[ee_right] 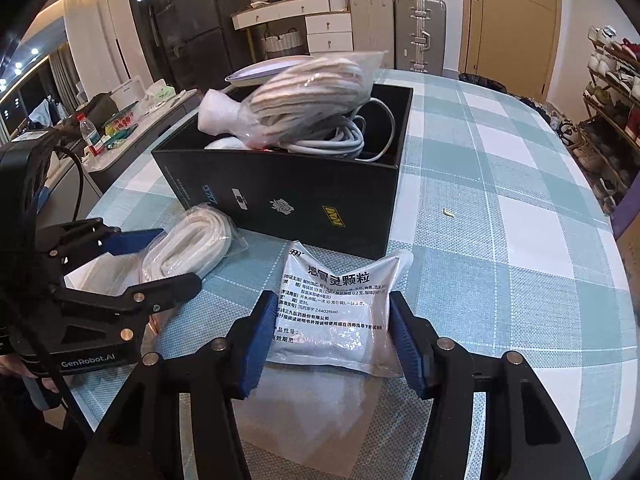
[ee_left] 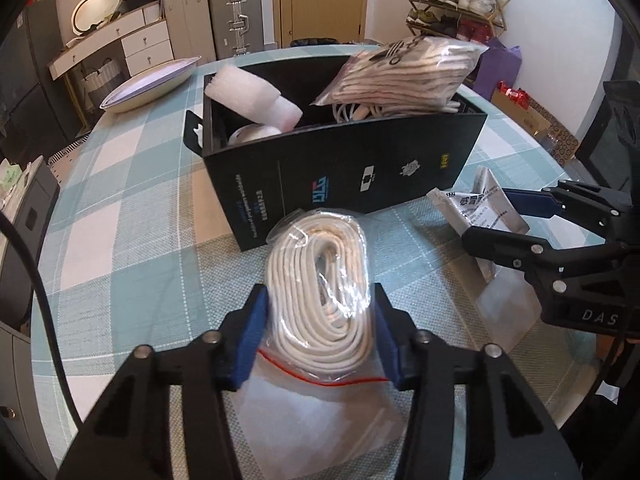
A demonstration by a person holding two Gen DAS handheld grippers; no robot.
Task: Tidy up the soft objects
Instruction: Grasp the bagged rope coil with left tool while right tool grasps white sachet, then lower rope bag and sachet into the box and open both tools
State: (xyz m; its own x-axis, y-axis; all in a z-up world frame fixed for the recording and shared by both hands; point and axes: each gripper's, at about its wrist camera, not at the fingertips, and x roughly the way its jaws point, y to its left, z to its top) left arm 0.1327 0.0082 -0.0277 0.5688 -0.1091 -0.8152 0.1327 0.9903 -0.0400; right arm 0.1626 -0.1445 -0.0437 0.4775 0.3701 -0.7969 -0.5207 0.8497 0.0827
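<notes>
A clear zip bag of coiled white cord (ee_left: 324,292) lies on the checked tablecloth in front of a black box (ee_left: 360,176). My left gripper (ee_left: 320,336) has its blue pads on both sides of the bag, touching it. A silver medicine sachet (ee_right: 340,312) lies on the table by the box (ee_right: 288,204). My right gripper (ee_right: 332,340) has its pads against both sides of the sachet. The cord bag also shows in the right wrist view (ee_right: 188,256), and the sachet in the left wrist view (ee_left: 480,216). The box holds a striped cloth bag (ee_left: 400,72), white foam (ee_left: 252,100) and grey cables (ee_right: 340,136).
A white oval dish (ee_left: 148,84) sits at the table's far left. The round table's edge (ee_right: 608,248) curves on the right, with a shoe rack (ee_left: 456,0) beyond. Suitcases (ee_left: 236,20) and drawers stand against the far wall. A small yellow scrap (ee_right: 448,212) lies on the cloth.
</notes>
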